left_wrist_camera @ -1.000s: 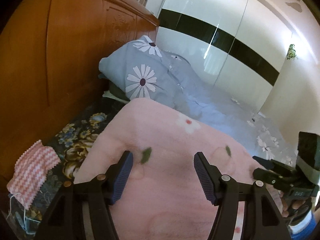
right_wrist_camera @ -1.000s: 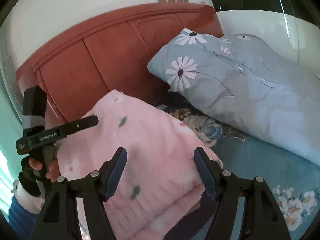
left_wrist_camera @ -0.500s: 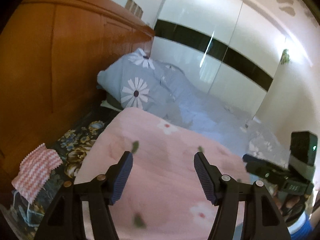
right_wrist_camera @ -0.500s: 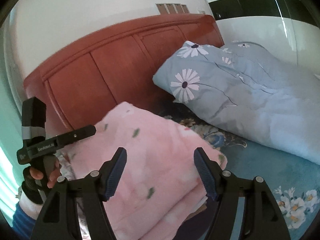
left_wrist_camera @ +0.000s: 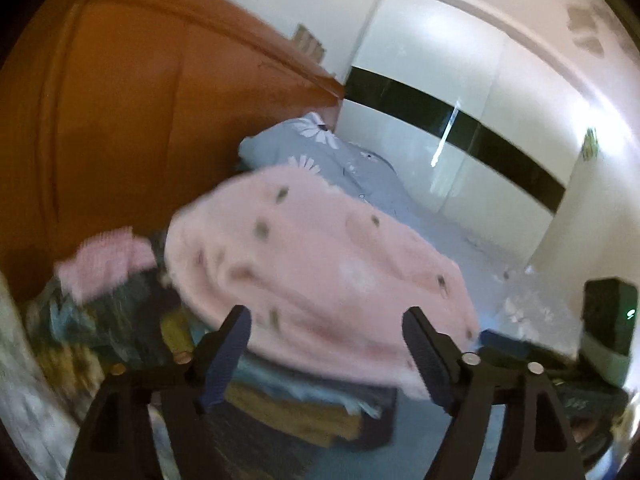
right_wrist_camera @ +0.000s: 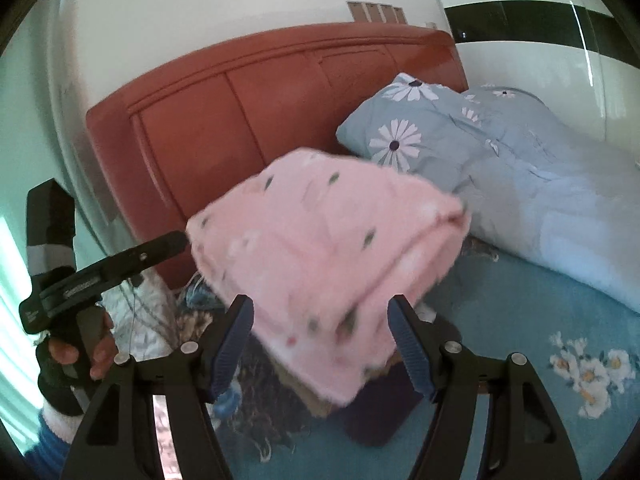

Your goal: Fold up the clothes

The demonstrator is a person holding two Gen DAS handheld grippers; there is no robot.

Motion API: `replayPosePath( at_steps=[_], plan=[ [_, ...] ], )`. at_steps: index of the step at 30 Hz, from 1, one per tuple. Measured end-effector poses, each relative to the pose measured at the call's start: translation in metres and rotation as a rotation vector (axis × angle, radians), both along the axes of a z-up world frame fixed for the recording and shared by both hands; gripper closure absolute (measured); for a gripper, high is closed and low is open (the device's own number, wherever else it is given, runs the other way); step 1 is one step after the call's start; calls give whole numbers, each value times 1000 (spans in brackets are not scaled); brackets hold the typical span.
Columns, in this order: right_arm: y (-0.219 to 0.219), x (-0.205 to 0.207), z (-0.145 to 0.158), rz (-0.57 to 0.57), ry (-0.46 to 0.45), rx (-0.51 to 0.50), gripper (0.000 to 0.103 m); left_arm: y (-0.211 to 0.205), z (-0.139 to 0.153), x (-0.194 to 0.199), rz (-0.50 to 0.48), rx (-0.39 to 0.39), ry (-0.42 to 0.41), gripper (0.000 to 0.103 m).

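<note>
Folded pink garment (right_wrist_camera: 332, 248) tops the clothes stack (left_wrist_camera: 304, 412) before the headboard (right_wrist_camera: 260, 100); left gripper (left_wrist_camera: 326, 354) and right gripper (right_wrist_camera: 320, 338) gape wide, empty — stacking looks done.

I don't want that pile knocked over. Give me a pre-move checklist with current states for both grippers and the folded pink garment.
1. Left gripper open and holding nothing: ok.
2. Right gripper open and holding nothing: ok.
3. Pink garment folded into a compact bundle: ok.
4. Pink garment resting on the stack of folded clothes: ok, though one edge overhangs the stack.
5. Pink garment settled and square: cannot tell, both views are blurred.
6. Space clear beside the pile, away from the blue floral duvet: ok, bare blue sheet shows there.
</note>
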State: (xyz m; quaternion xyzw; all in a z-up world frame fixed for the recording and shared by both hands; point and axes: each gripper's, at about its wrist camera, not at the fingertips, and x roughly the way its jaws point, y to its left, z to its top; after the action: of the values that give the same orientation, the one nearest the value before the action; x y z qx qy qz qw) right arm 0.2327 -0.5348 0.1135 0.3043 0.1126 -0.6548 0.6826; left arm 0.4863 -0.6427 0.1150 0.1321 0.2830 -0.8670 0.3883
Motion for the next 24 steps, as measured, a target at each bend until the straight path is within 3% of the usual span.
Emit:
replayPosePath(
  at_steps=[6, 10, 13, 19, 22, 24],
  plan=[
    [16, 21, -32, -5, 45, 72, 32, 29, -41, 15, 100, 64, -40, 12],
    [25, 32, -49, -16, 81, 107, 31, 49, -51, 20, 154, 17, -83, 3],
    [32, 42, -56, -15, 107, 113, 24, 66, -58, 23, 176, -3, -96, 0],
    [46, 54, -59, -32, 123, 102, 23, 84, -58, 23, 207, -42, -106, 0],
    [53, 58, -58, -57, 127, 95, 6, 95, -56, 23, 228, -65, -109, 0],
    [57, 62, -55, -64, 144, 90, 3, 102, -55, 24, 222, -65, -93, 0]
  ],
)
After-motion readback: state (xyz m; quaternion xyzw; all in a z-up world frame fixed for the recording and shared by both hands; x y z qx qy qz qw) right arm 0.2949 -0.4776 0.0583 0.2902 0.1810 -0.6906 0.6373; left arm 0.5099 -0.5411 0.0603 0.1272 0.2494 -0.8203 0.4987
